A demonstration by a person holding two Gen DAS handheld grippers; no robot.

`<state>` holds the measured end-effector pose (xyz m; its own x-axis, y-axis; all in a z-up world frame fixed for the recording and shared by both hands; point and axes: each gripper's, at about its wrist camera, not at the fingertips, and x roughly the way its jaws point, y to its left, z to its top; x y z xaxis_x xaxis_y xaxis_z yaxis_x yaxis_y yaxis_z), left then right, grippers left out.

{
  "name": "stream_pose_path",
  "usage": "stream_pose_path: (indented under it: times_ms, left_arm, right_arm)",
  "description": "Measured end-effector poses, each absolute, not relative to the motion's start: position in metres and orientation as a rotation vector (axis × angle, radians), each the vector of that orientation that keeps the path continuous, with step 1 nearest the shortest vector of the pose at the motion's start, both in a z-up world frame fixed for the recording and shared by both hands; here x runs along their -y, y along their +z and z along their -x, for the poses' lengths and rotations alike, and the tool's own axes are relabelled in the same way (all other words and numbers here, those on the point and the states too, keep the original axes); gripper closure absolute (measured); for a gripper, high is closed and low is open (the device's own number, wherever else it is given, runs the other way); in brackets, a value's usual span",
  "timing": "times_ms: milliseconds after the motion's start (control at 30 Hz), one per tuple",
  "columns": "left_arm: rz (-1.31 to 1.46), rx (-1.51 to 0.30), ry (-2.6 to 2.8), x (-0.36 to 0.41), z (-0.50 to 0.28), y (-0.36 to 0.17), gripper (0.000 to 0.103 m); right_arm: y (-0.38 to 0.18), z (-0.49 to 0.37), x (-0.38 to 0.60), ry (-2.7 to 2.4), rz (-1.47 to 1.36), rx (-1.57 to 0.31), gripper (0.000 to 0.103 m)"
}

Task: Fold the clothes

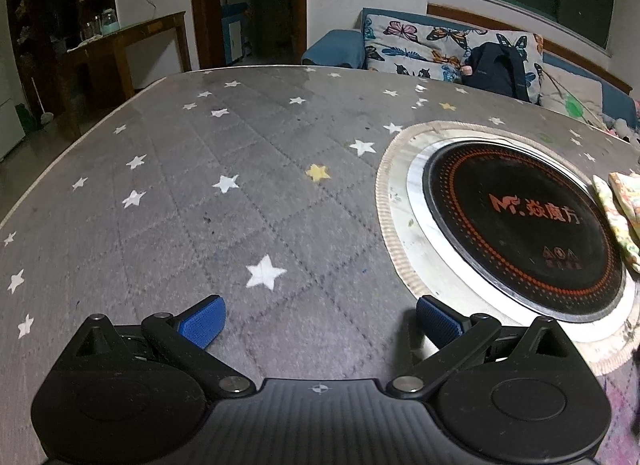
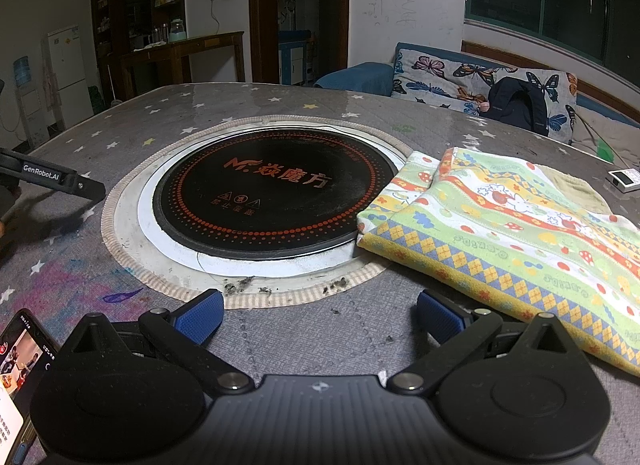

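A folded, brightly patterned cloth in yellow, green and orange lies on the grey star-print table cover, right of the round black cooktop; its left corner overlaps the cooktop's rim. Its edge shows at the far right of the left wrist view. My right gripper is open and empty, low over the table, just in front and left of the cloth. My left gripper is open and empty over bare table cover, left of the cooktop. The left gripper's arm shows in the right wrist view.
A phone with a lit screen lies at the front left. A small white device sits behind the cloth. Crumbs lie on the cooktop's fabric ring. A sofa with a butterfly cushion and dark backpack stands beyond the table.
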<state>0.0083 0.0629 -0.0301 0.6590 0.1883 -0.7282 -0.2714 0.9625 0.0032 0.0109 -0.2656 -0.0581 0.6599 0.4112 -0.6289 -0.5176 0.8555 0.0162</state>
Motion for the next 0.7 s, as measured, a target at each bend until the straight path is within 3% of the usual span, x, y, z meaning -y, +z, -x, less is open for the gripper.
stream_pose_path:
  times_ms: [700]
  left_arm:
    - [0.119, -0.832, 0.272, -0.0527, -0.005, -0.0307, 0.0]
  right_arm:
    - [-0.058, -0.0105, 0.2653, 0.528, 0.17, -0.668, 0.0]
